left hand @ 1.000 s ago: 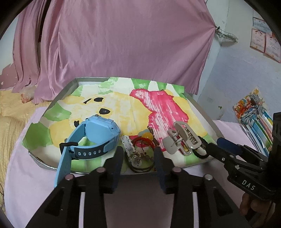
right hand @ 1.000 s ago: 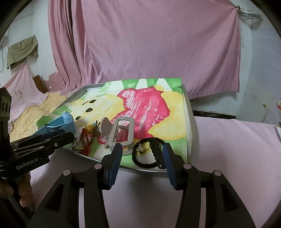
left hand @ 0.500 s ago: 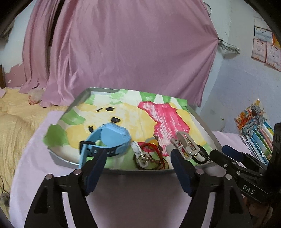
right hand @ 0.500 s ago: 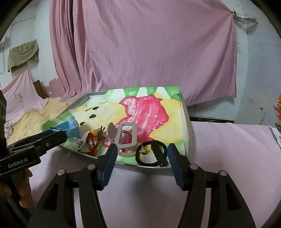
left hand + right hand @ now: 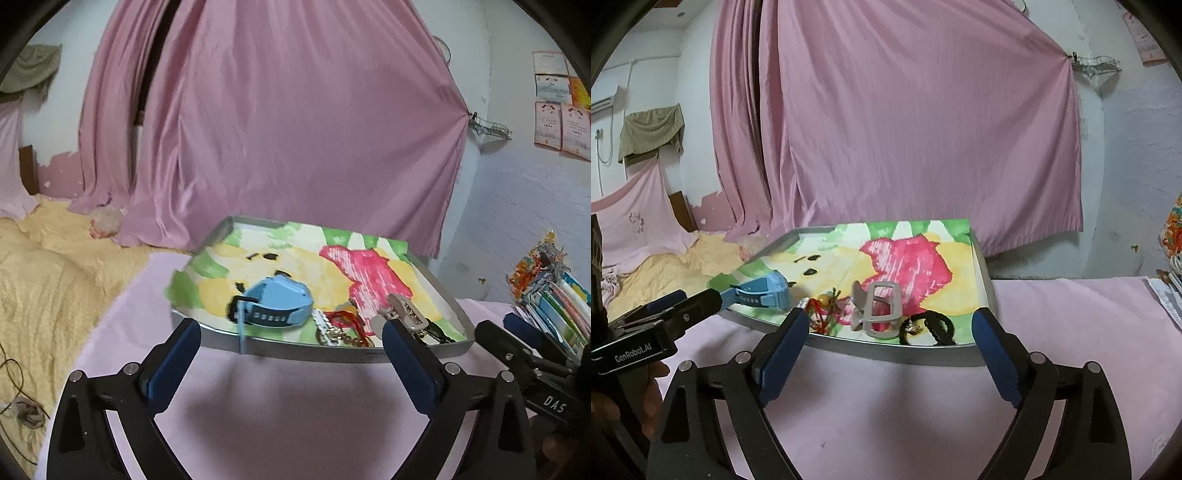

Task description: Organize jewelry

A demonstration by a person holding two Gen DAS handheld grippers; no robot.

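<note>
A shallow metal tray (image 5: 258,345) sits on the pink-covered worktop (image 5: 280,417), and everything that counts lies inside it, on a painted sheet (image 5: 295,258) of yellow, green and pink that lines its floor. All the pieces are gathered along the tray's near edge. Toward the tray's left near corner sits a light blue watch (image 5: 275,302), its strap end hanging over the rim. Just right of the watch lies a tangle of a silver chain bracelet (image 5: 323,326) and a red cord bracelet (image 5: 345,319) with small beads, the two touching. Further right along the same edge stands a grey claw hair clip (image 5: 877,308), tilted upward, and beside it, nearest the tray's right near corner, a black hair tie (image 5: 936,330) lies flat with a small metal charm against it. The far half of the tray holds only the painted sheet. The left gripper (image 5: 291,354) hovers just short of the tray's near rim, its blue-padded fingers spread wide and holding nothing, with the watch and bracelets framed between them. The right gripper (image 5: 890,345) hangs in front of the same rim toward the tray's right side, likewise spread wide and empty, framing the clip and hair tie. A pink curtain (image 5: 295,129) hangs behind the tray.
</note>
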